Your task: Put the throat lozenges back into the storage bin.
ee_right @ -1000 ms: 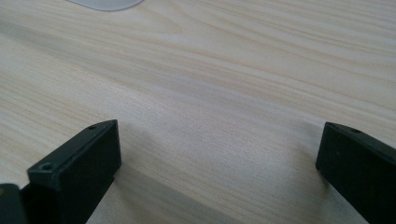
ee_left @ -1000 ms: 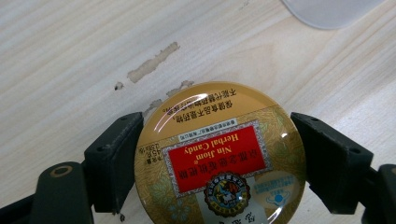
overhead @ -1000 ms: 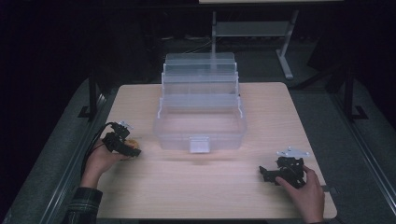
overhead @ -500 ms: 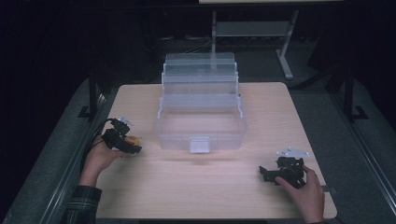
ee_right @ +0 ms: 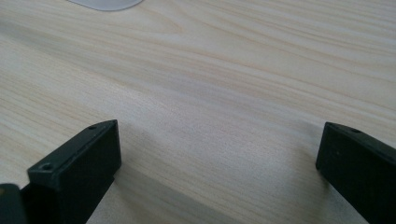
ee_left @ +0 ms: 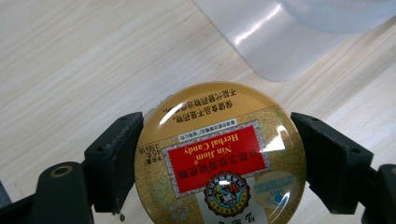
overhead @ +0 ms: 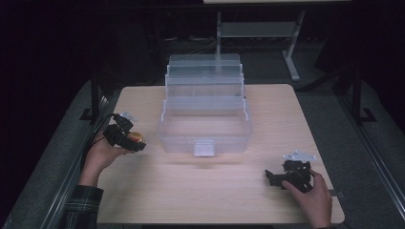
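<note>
My left hand-held gripper (ee_left: pixel 219 163) holds a round candy tin (ee_left: pixel 219 156), one black jaw pressed to each side of its rim. The lid faces the left gripper view: a golden face with a red label reading "Nin Jom Herbal Candy", upside down as that camera sees it, and lines of small print near the far edge. Light glints on the glossy lid. Beyond the tin lies the pale wood grain of the desk (ee_left: pixel 70 56), and the rounded corner of the clear plastic box (ee_left: pixel 289 42) is near, just past the tin.

In the high view my left hand-held gripper (overhead: pixel 125 137) sits by the desk's left edge, with the tin (overhead: pixel 135 138) showing as a small golden spot toward the box. My left hand (overhead: pixel 100 156) grips it from behind, a plaid sleeve (overhead: pixel 82 206) at the wrist.

My right hand-held gripper (overhead: pixel 286 175) is well apart, low over the desk near its front right corner, held in my right hand (overhead: pixel 313 198). Its jaws stand wide with only bare wood between them.

The clear plastic box (overhead: pixel 205 126) stands in the middle of the desk (overhead: pixel 191 195), opened out, its tiered trays stepped back and upward behind the deep bottom bin, a latch tab on its front wall.
</note>
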### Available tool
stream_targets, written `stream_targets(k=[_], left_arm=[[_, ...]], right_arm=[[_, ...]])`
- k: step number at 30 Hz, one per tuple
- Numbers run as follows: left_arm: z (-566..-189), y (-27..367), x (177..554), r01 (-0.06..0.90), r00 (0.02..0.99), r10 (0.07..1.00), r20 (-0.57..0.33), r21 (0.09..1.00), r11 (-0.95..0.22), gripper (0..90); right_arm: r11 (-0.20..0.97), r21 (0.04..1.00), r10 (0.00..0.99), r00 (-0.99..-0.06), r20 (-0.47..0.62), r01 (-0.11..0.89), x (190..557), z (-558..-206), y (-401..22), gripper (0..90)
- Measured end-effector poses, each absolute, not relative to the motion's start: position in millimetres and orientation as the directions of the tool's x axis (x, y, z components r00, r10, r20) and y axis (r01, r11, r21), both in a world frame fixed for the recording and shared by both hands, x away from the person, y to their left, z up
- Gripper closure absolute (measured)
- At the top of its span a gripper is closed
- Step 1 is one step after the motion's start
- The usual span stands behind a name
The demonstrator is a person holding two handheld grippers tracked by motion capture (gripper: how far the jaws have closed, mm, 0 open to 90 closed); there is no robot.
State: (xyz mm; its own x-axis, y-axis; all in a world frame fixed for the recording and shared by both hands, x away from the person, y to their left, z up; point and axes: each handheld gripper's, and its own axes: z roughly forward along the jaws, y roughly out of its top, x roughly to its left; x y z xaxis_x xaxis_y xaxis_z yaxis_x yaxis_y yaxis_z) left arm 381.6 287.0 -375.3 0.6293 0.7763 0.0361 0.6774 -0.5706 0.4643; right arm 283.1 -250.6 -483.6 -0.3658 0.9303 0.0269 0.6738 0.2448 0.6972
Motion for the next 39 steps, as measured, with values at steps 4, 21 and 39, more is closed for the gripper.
stream_targets(k=[4,21,39], left_arm=[[-367.7,283.8,381.4,0.667,0.639,0.769,0.033,0.474,-0.575,19.7],[-341.4,274.7,387.2,0.643,0.656,0.754,0.037,0.496,-0.584,19.7],[-320.9,257.4,398.4,0.611,0.679,0.732,0.05,0.513,-0.602,19.7]], right_arm=[[0.244,0.697,0.93,-0.366,0.027,0.674,283.1,-483.6,-250.6,0.0],[0.245,0.697,0.93,-0.366,0.027,0.674,283.1,-483.6,-250.6,0.0],[0.245,0.697,0.93,-0.366,0.027,0.674,283.1,-483.6,-250.6,0.0]])
